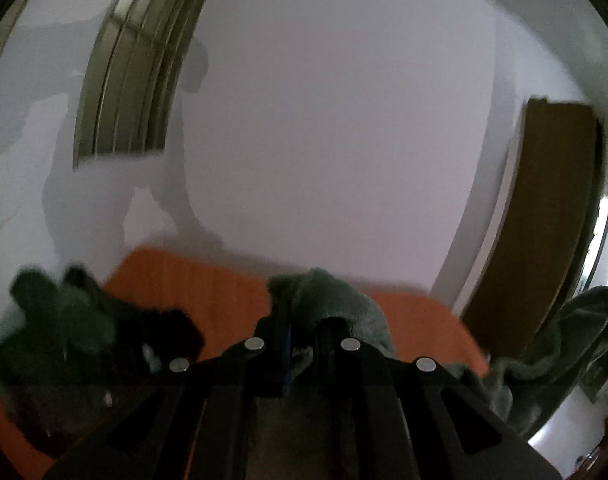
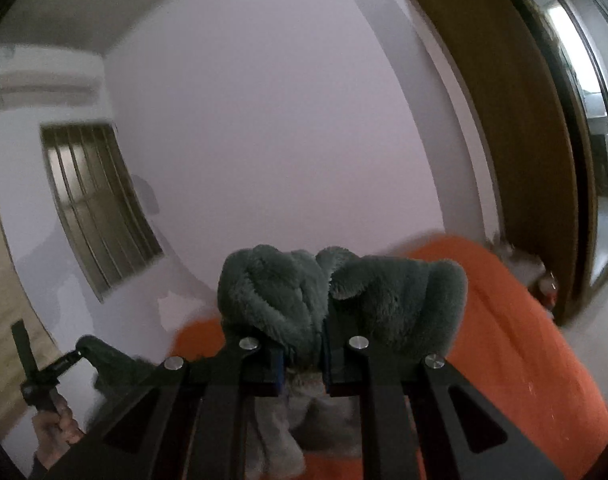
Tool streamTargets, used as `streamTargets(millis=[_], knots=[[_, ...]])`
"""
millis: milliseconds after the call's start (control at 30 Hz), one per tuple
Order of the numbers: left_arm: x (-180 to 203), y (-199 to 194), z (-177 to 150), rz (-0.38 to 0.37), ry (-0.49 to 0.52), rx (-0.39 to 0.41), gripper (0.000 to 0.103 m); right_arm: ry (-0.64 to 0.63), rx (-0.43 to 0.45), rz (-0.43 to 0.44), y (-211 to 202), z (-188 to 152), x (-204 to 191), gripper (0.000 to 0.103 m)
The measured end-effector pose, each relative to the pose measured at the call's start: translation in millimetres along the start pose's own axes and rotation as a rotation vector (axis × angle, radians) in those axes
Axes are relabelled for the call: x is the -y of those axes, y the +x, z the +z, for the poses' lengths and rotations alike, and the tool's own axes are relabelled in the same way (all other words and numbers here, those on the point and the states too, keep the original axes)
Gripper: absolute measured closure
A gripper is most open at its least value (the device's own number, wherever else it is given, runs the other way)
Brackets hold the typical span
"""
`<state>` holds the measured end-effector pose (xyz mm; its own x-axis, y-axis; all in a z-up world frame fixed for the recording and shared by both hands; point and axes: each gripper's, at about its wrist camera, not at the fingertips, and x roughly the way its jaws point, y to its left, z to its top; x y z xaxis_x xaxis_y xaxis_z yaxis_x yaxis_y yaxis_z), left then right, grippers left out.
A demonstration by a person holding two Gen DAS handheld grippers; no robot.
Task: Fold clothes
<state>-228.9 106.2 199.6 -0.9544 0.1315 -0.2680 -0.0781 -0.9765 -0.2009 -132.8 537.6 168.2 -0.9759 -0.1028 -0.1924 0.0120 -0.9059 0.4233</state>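
- Evidently both grippers are clamping the fleece garment: right gripper, left gripper.
- Plush, limp, bulky fabric is likely sagging; edge or hem grips suit best.
- Orange bed is lying below.

orange bedspread covered the bed, low in both views. pale wall filled most of each frame, with a person's shadow cast on it. barred window sat on the left, wooden door on the right beside a shiny metal frame. small blurred red-and-white item lay at the door's foot.
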Motion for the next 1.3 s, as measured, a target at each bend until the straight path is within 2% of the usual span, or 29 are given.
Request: streamTargets(millis=[200,300,400,533,633,700,767,833,867,900,933,967,1000,1033,1100,1133,1200,1300], knots=[[9.8,-24.7,69.0,0.033,0.05,0.155,0.095,-0.026,0.111,0.087,-29.5,72.7,-41.7,0.091],[-0.4,-5.4,90.2,0.059,0.02,0.14,0.095,-0.06,0.177,0.074,-47.5,99.4,-59.0,0.091],[-4.1,26.6,90.5,0.14,0.039,0.082,0.094,-0.091,0.158,0.021,-33.0,109.0,-61.3,0.091],[-22.8,98.5,49.0,0.22,0.054,-0.074,0.094,-0.067,-0.001,-0.07,34.6,95.2,-27.6,0.091],[-36.4,148.8,-1.0,0.261,0.037,-0.225,0.094,-0.024,-0.185,-0.126,101.6,56.4,9.8,0.091],[-44.3,181.9,-40.0,0.294,0.026,-0.339,0.092,0.009,-0.334,-0.152,144.4,18.3,35.7,0.09],[-43.0,199.0,-71.9,0.298,0.028,-0.408,0.085,0.022,-0.496,-0.188,182.9,-27.3,56.4,0.09],[-41.7,216.0,-103.8,0.302,0.03,-0.476,0.065,0.0,-0.65,-0.232,213.0,-71.1,67.5,0.09],[-41.1,224.5,-119.8,0.304,0.031,-0.511,0.06,-0.019,-0.726,-0.243,224.1,-94.0,72.0,0.089],[-40.5,233.1,-135.7,0.306,0.032,-0.545,0.053,-0.033,-0.786,-0.243,231.9,-114.6,75.6,0.082],[-39.8,241.6,-151.7,0.308,0.033,-0.579,0.049,-0.031,-0.825,-0.23,236.1,-129.5,78.7,0.068],[-39.2,250.1,-167.6,0.31,0.034,-0.614,0.047,-0.011,-0.874,-0.199,240.3,-144.9,81.3,0.06],[-37.7,256.9,-181.9,0.311,0.035,-0.647,0.045,0.022,-0.91,-0.16,242.6,-154.8,83.6,0.045],[-33.5,257.9,-190.9,0.313,0.033,-0.675,0.045,0.053,-0.937,-0.131,244.0,-161.6,84.8,0.039],[-26.0,254.6,-204.1,0.313,0.033,-0.712,0.045,0.081,-0.944,-0.12,240.6,-166.2,88.0,0.038],[-21.7,251.7,-207.9,0.293,0.034,-0.716,0.045,0.089,-0.935,-0.122,238.6,-166.5,89.7,0.035],[-6.5,236.0,-218.7,0.232,0.041,-0.711,0.043,0.099,-0.9,-0.129,236.4,-164.9,93.3,0.027],[33.6,197.0,-245.1,0.121,0.093,-0.717,0.036,0.12,-0.838,-0.141,214.0,-172.5,112.2,0.024]])
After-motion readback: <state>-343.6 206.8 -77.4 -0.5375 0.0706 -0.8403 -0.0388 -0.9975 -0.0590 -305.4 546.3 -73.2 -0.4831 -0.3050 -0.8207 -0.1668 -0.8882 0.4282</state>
